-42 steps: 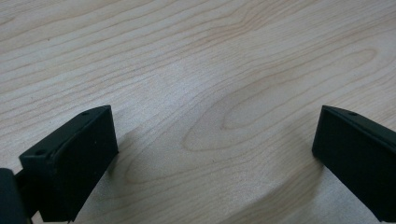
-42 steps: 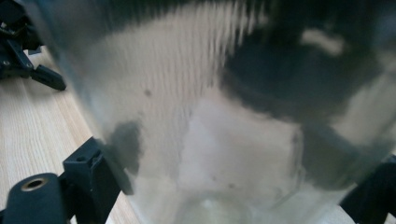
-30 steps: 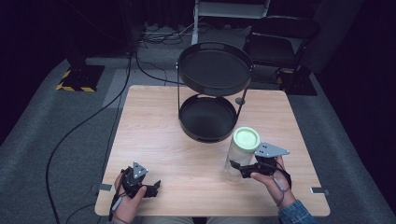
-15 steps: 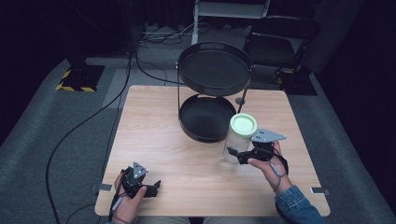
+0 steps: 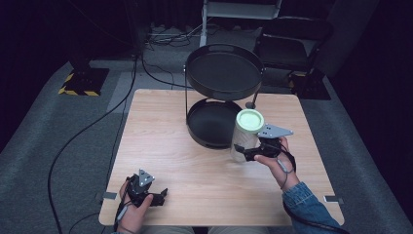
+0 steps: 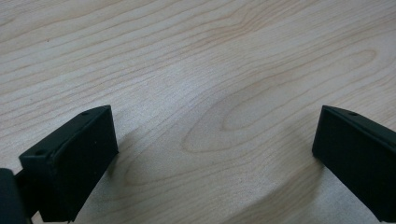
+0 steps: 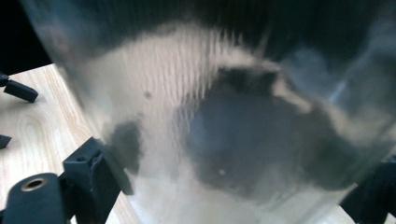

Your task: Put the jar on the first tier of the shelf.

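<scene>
High view: right gripper [image 5: 242,150] clamps an unlabelled clear jar [image 5: 246,134], while left gripper [image 5: 159,195] rests wide open, empty.

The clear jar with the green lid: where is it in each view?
High view: jar right of centre, in front of the black two-tier stand, in the right tongs.
Right gripper view: close up, between those tongs.
Left gripper view: bare wood between the open left tongs.
Shared landmark: the wooden table.

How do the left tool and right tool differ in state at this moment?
The left tool sits low at the table's near edge with jaws open on nothing; the right tool is shut on a clear jar with a pale green lid, close to the black two-tier tray stand. Both are hand-held.
</scene>
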{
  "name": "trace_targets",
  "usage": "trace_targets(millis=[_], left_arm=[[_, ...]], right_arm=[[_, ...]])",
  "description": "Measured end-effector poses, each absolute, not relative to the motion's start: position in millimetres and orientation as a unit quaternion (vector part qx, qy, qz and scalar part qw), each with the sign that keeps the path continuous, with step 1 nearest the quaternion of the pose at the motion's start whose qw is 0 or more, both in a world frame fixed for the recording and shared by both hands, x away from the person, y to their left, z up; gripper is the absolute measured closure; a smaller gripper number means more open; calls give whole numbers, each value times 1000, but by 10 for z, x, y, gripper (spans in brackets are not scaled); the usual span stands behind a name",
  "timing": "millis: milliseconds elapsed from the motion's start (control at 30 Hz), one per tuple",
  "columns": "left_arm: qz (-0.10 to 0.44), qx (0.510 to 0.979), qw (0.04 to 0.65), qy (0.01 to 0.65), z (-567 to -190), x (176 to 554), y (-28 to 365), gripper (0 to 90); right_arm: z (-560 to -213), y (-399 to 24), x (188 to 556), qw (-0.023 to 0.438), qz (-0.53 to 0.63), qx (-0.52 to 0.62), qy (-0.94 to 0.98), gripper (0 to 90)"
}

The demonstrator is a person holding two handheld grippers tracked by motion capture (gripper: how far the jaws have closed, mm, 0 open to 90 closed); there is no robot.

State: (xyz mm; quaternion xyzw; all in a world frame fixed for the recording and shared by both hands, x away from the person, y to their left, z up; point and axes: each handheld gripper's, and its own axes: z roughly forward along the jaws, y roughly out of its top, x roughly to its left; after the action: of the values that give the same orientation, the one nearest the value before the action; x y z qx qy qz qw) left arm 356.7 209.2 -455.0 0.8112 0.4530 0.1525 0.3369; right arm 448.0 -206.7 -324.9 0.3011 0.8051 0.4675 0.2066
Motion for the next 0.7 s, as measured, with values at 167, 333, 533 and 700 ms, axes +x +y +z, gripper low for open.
trace_targets(millis=[167,333,533,700], left_arm=[[153,811,337,453,-4550,3567,2092,0],[153,811,337,453,-4550,3567,2092,0],[152,811,337,453,-4550,3567,2093,0],[152,811,337,453,-4550,3567,2093,0]], right_arm=[[-3221,-2030,4583,214,463,299,806,114],[-3198,-1971,4681,216,463,299,806,114],[-3207,-1894,4804,217,465,301,804,114],[-3227,-1828,4920,219,464,304,803,114]])
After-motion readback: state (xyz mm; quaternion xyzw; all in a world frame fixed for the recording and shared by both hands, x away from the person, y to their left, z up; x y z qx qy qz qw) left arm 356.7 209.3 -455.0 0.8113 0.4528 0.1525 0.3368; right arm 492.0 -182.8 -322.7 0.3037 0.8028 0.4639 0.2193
